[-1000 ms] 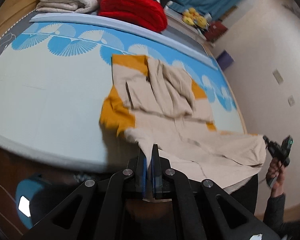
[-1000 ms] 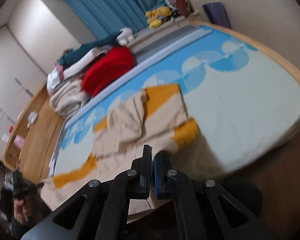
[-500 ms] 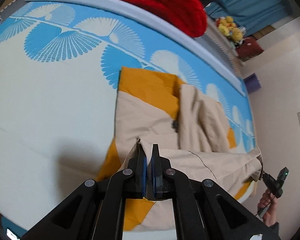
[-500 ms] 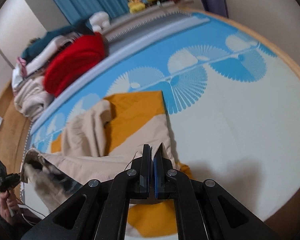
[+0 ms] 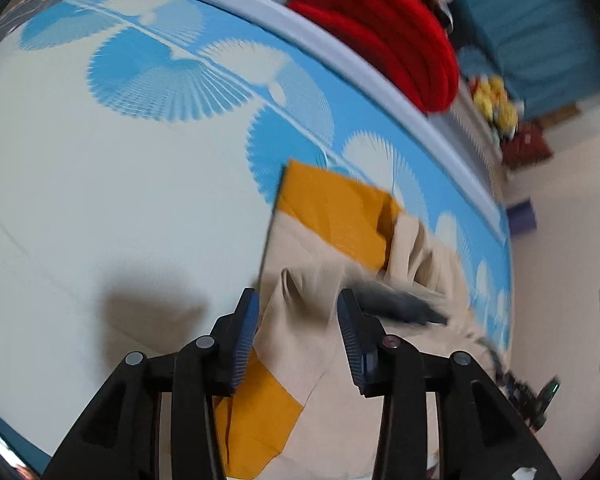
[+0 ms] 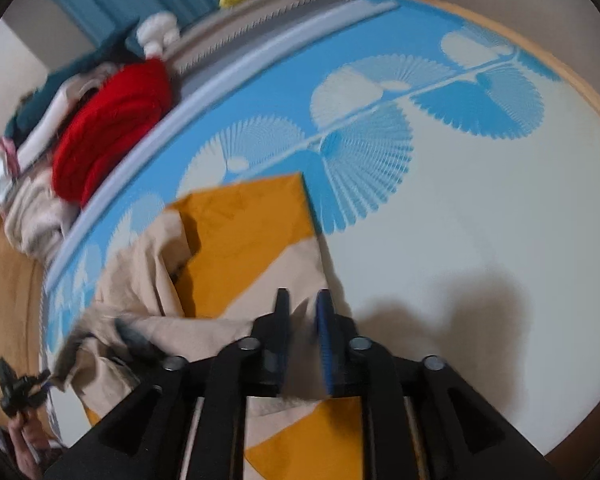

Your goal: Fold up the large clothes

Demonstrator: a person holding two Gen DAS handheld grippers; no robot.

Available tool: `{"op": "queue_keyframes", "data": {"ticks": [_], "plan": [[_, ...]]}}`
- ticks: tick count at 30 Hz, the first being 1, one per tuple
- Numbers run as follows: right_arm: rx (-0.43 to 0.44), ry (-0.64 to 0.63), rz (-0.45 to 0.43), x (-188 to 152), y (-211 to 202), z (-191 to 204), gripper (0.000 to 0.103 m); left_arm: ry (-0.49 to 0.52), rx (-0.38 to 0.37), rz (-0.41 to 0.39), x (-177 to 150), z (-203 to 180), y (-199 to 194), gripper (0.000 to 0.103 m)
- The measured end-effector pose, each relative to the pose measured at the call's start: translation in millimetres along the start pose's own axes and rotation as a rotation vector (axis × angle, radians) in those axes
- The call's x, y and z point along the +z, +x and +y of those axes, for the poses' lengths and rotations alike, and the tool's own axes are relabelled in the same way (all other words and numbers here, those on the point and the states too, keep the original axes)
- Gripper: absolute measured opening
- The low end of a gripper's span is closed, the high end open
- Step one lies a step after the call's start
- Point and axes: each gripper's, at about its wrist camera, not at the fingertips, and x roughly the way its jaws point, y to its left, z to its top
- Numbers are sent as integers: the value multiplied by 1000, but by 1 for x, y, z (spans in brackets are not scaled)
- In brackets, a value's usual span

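Both the left gripper (image 5: 296, 320) and right gripper (image 6: 303, 320) are opening around the limp, light beige-and-orange garment (image 5: 332, 216), best pinched at hem corners nearest the grippers.

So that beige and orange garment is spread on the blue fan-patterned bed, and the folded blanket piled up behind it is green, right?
Not green. The folded blanket is red, as the right wrist view shows. The beige and orange garment does lie on the blue fan-patterned bed.
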Motion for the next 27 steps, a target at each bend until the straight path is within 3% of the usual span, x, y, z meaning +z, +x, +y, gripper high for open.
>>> {"op": "queue_keyframes", "data": {"ticks": [2, 3, 9, 16, 22, 24, 27], "plan": [[-8, -12, -20, -4, -7, -1, 52, -16, 12, 0, -3, 8, -3, 37], [-11, -20, -11, -6, -7, -1, 53, -13, 28, 19, -5, 10, -1, 37], [-56, -100, 170, -23, 29, 3, 53, 49, 118, 130, -16, 12, 27, 42], [-128, -181, 350, -42, 77, -2, 53, 54, 165, 177, -19, 12, 59, 47], [-147, -258, 386, -51, 82, 0, 50, 126, 162, 235, -24, -11, 88, 47], [-128, -270, 386, -53, 78, 2, 19, 174, 169, 253, -27, -20, 95, 42], [-114, -319, 357, -53, 68, 10, 9, 253, 220, 255, -31, -30, 97, 1]]}}
